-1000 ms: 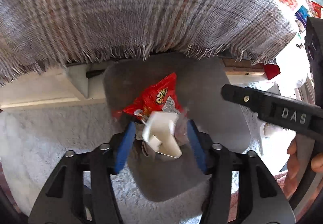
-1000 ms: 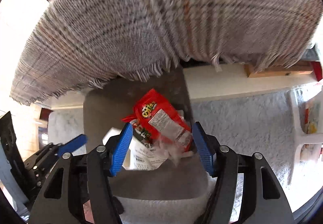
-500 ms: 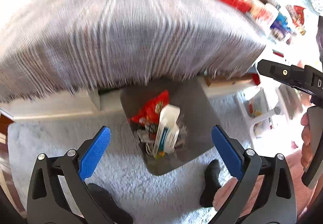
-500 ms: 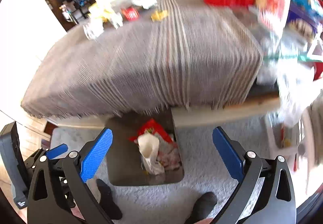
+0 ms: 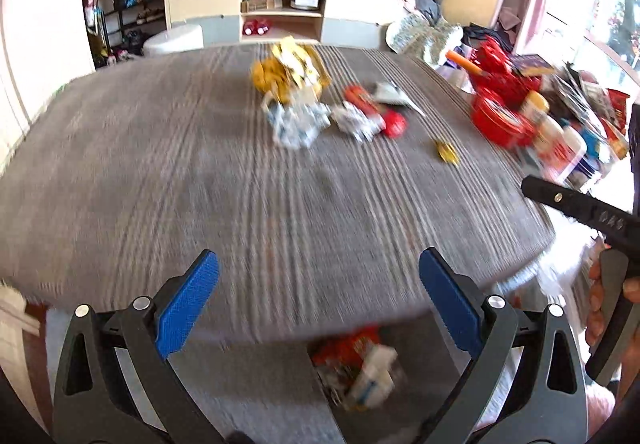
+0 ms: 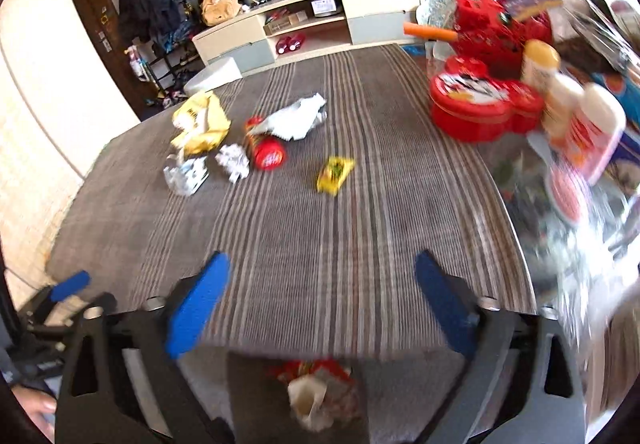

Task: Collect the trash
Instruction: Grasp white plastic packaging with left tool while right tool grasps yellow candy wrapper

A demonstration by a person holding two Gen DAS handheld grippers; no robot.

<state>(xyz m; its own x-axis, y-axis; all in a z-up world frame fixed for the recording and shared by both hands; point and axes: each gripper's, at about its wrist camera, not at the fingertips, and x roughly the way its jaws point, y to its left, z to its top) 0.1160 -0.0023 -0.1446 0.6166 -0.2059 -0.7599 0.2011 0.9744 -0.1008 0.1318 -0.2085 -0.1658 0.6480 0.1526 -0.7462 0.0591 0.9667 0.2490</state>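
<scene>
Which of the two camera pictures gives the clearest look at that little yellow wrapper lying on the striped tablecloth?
The right wrist view: the yellow wrapper lies near mid-table, fairly sharp, its dark print visible. In the left wrist view it is a small blurred yellow smear further off towards the right.

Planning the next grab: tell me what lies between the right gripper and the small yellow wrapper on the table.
Only bare striped tablecloth lies between the open right gripper and the yellow wrapper, seen in the right wrist view.
</scene>
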